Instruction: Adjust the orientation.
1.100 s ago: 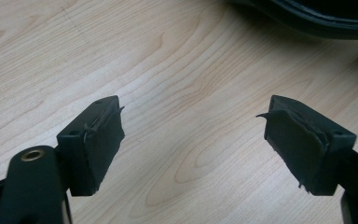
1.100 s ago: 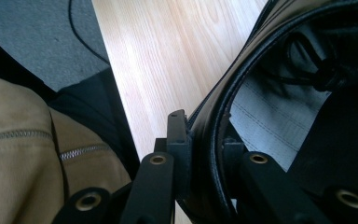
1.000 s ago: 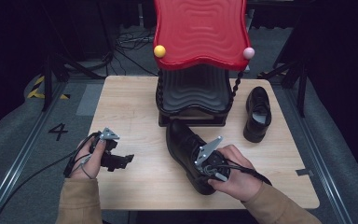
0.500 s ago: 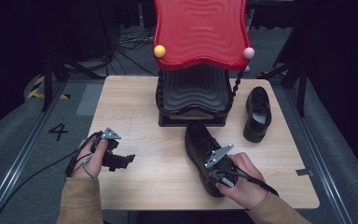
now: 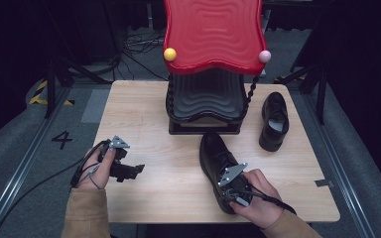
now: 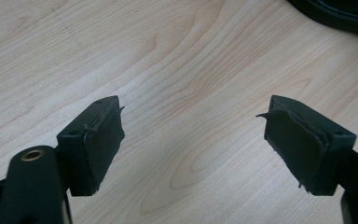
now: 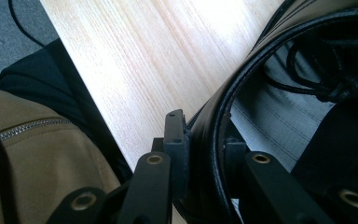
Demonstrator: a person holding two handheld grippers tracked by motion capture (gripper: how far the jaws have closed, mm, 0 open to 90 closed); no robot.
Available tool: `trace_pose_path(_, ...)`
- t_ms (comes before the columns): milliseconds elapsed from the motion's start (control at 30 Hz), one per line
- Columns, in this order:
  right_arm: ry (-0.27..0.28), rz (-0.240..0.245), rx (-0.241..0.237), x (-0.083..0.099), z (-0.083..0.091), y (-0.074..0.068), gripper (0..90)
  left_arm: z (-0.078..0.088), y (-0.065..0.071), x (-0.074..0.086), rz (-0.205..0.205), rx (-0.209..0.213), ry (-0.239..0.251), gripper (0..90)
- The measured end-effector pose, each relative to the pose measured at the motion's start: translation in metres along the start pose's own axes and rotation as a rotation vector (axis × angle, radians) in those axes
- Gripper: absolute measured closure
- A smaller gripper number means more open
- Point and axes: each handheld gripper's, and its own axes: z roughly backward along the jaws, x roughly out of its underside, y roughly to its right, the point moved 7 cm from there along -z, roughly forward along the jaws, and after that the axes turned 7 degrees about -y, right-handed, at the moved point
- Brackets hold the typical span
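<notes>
A black lace-up shoe [image 5: 217, 157] lies on the wooden table [image 5: 144, 124], toe toward the stand, heel toward the front edge. My right gripper [image 5: 230, 192] is shut on the shoe's heel rim. In the right gripper view the shoe [image 7: 279, 116] has its leather collar pinched by my right gripper [image 7: 205, 145], one pad outside and one inside. A second black shoe [image 5: 274, 121] stands at the right rear. My left gripper [image 5: 136, 170] rests near the front left, open, holding nothing. In the left gripper view that gripper [image 6: 193, 140] has bare wood between its pads.
A red wavy-topped stand [image 5: 211, 34] on a black ribbed base [image 5: 206, 106] occupies the table's rear middle, just beyond the held shoe's toe. A brown sleeve [image 7: 23, 154] lies beside the table's front edge. Grey floor and cables surround the table.
The right hand has carried the shoe to the right and lowered it, with its toe now under the stand's front. The left hand has stayed put.
</notes>
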Motion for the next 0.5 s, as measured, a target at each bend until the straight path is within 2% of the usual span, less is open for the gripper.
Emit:
trace_pose_path(167,0.004,-0.029,-0.031,0.003,0.0011,0.0009,79.1,-0.0007,-0.0008,0.0004,0.001,-0.001,-0.001,19.9)
trace_pose_path(367,0.017,-0.024,-0.054,-0.0006,-0.0012,-0.0001,77.3,-0.0002,-0.0003,-0.0004,0.0,0.001,-0.001,19.9)
trace_pose_path(500,0.034,-0.044,-0.07,-0.0007,0.0003,0.0017,74.2,-0.001,0.0001,-0.0009,-0.007,0.003,-0.004,19.9)
